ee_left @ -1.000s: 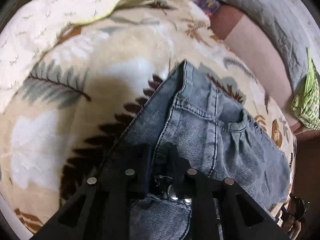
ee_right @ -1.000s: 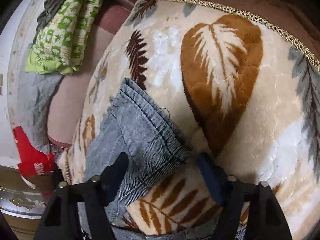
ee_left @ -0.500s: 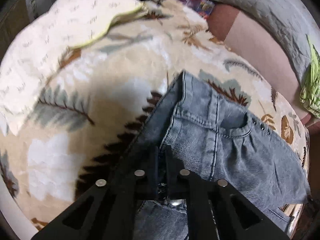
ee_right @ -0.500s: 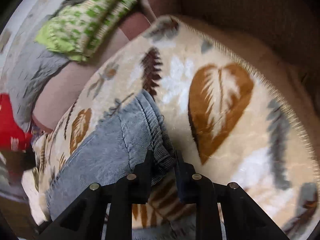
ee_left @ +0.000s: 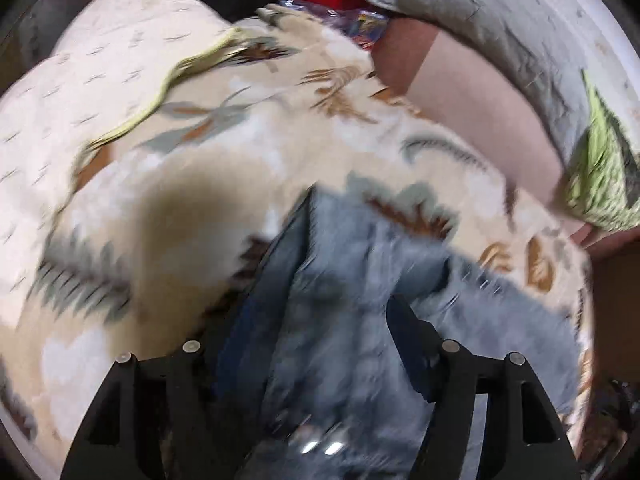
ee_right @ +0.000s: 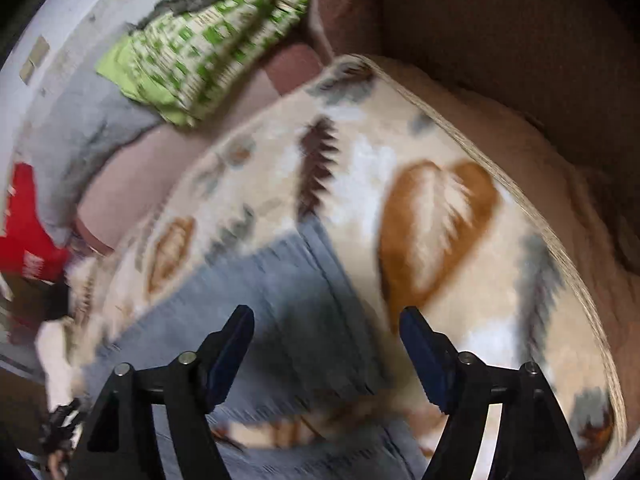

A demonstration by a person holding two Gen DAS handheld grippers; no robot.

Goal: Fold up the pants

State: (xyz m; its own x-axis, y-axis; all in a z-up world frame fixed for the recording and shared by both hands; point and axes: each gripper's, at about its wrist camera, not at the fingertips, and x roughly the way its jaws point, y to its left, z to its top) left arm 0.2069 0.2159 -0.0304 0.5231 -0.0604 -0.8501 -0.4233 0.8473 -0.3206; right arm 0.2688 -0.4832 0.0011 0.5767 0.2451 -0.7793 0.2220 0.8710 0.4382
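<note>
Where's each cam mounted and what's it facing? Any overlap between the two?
Left wrist: on the left gripper, looking along its spread fingers at the jeans on the leaf blanket.
Right wrist: on the right gripper, fingers apart, over a jeans edge.
Shared: jeans, blanket, green patterned cloth, grey quilt. No hands show.

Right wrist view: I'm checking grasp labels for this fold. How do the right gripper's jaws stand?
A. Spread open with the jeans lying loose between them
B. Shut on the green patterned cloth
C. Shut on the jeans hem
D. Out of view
A: the right gripper has its jaws wide apart, with the jeans flat on the leaf-print blanket.
</note>
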